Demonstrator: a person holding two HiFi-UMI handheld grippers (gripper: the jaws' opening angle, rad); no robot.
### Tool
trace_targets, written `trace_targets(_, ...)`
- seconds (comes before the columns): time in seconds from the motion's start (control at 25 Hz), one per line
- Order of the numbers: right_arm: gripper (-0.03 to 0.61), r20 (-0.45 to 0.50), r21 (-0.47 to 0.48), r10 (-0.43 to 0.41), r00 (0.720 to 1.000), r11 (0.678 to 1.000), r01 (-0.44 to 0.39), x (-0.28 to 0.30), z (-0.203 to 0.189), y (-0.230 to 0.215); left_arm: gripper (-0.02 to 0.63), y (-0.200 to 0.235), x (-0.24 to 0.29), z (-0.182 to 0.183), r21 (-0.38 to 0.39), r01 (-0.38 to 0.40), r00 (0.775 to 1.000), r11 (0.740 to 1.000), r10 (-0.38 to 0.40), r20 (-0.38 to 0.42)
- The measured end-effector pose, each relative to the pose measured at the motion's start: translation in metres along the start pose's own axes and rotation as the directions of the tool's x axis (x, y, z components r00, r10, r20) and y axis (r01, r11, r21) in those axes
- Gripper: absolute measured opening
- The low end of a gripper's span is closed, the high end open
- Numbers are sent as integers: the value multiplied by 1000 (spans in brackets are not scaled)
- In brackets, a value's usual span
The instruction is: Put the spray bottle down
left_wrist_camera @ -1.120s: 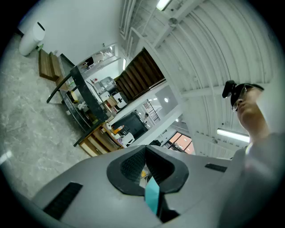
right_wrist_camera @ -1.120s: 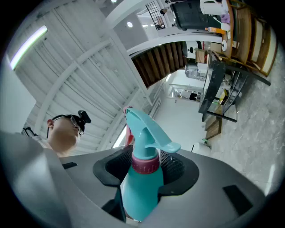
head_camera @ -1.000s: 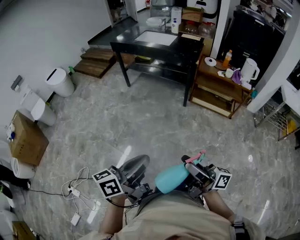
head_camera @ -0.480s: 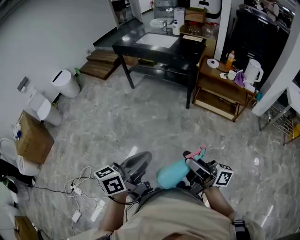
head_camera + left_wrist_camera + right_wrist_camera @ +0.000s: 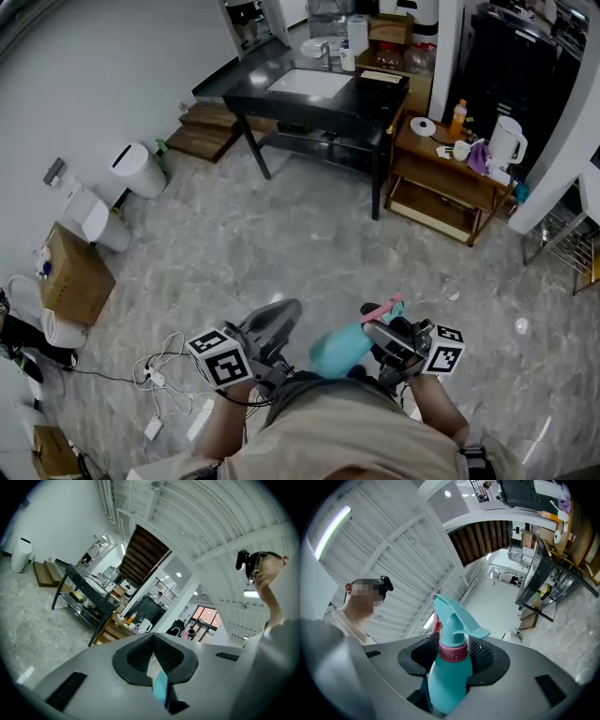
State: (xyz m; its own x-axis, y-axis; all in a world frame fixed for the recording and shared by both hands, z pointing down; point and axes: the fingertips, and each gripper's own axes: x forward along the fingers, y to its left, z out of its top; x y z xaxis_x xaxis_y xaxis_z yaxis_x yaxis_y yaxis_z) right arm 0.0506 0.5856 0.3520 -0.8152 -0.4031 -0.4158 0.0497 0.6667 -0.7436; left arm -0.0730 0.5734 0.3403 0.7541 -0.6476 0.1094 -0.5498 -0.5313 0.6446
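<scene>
The right claw [image 5: 451,646] is clamped on the teal spray bottle [image 5: 447,679] at its pink collar, and the trigger head sticks out past the pads. In the head view the bottle hangs over the grey floor [image 5: 309,244], near the person's body and well apart from the far black table [image 5: 375,98] with its white sink [image 5: 309,82]. The left claw [image 5: 152,651] is closed narrow, with nothing held. At the left, by the wall, stand a cardboard box [image 5: 75,277] and a white bin [image 5: 139,169]; I cannot tell what is in them.
</scene>
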Motion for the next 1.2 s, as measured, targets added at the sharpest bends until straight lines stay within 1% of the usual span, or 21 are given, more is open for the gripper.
trace_targets(0.16,198,40,-20,11,999,1000,-10,-17,14,4,11,-11,19,-4,32,22,999,999,-20,-38)
trace_targets(0.28,198,62,-33,-6,998,999,8,-26,20,3,11,-17,34,-6,41,49,997,998,-47,-61)
trace_targets(0.48,198,68,-86,-31,997,996,37,-36,27,6,11,-20,55,-7,42,94,992,995,-90,-94)
trace_targets(0.6,198,98,-75,-54,994,995,61,-41,31,0,10,-21,65,-6,48,130,987,990,-124,-106)
trace_targets(0.68,198,91,-71,-69,993,995,75,-39,31,-6,11,-15,71,-9,34,145,984,989,-141,-110)
trace_targets(0.84,198,44,-101,-99,994,990,103,-28,31,-20,11,8,77,-11,-17,148,985,989,-149,-91)
trace_targets(1.04,198,22,-96,-134,991,986,135,-3,40,-42,11,38,76,20,-49,143,989,989,-145,-34)
trace_targets(1.2,198,5,-124,-160,987,979,159,20,50,-61,11,63,83,40,-48,148,989,988,-149,-18)
